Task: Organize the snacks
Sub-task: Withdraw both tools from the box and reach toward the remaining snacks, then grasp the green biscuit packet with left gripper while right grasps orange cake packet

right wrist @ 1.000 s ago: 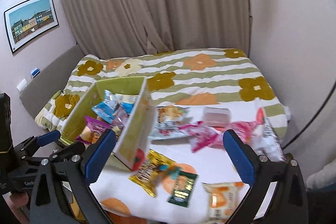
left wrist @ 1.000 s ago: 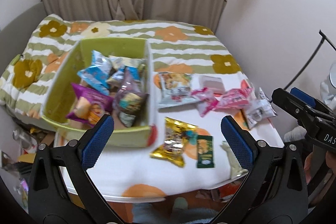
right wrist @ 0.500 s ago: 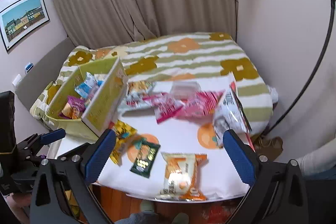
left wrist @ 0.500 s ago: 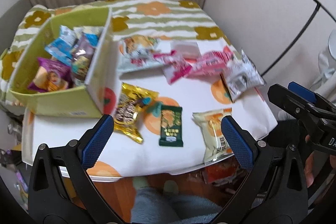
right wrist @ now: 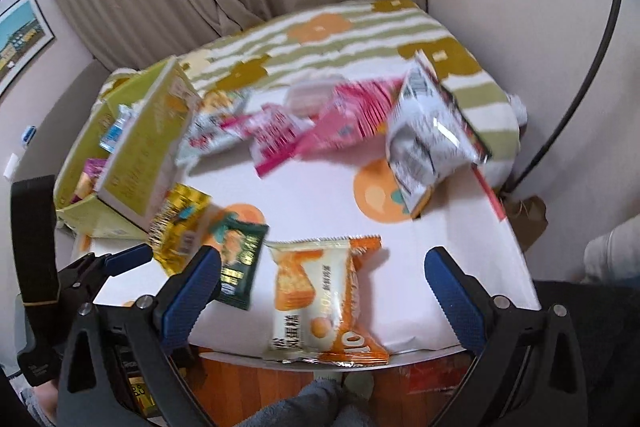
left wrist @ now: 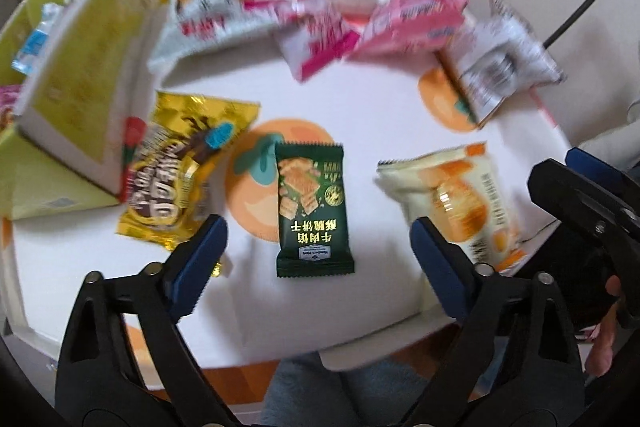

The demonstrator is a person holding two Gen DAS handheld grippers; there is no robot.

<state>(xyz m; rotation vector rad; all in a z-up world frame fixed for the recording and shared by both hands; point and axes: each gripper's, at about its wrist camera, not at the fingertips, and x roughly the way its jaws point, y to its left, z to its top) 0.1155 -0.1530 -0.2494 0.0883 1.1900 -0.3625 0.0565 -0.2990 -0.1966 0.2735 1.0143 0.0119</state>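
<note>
My left gripper (left wrist: 318,247) is open and empty, low over the table's front edge, its jaws either side of a dark green biscuit packet (left wrist: 313,209). My right gripper (right wrist: 322,273) is open and empty, straddling a cream-and-orange snack packet (right wrist: 320,297), which also shows in the left wrist view (left wrist: 460,201). A gold packet (left wrist: 182,169) lies left of the green one. A green box (left wrist: 76,67) with several snacks stands at the left. Pink packets (left wrist: 404,21), a white packet (left wrist: 208,9) and a silver packet (left wrist: 500,67) lie further back.
The table (left wrist: 372,115) has a white cloth with orange fruit prints. Behind it is a striped floral sofa cover (right wrist: 332,35), curtains and a wall. A black cable (right wrist: 592,67) runs down at the right. The other gripper (left wrist: 580,199) shows at the right edge.
Both grippers have moved forward and down toward the table's front snacks. The green box has shifted to the left of both views. Both stay open.
</note>
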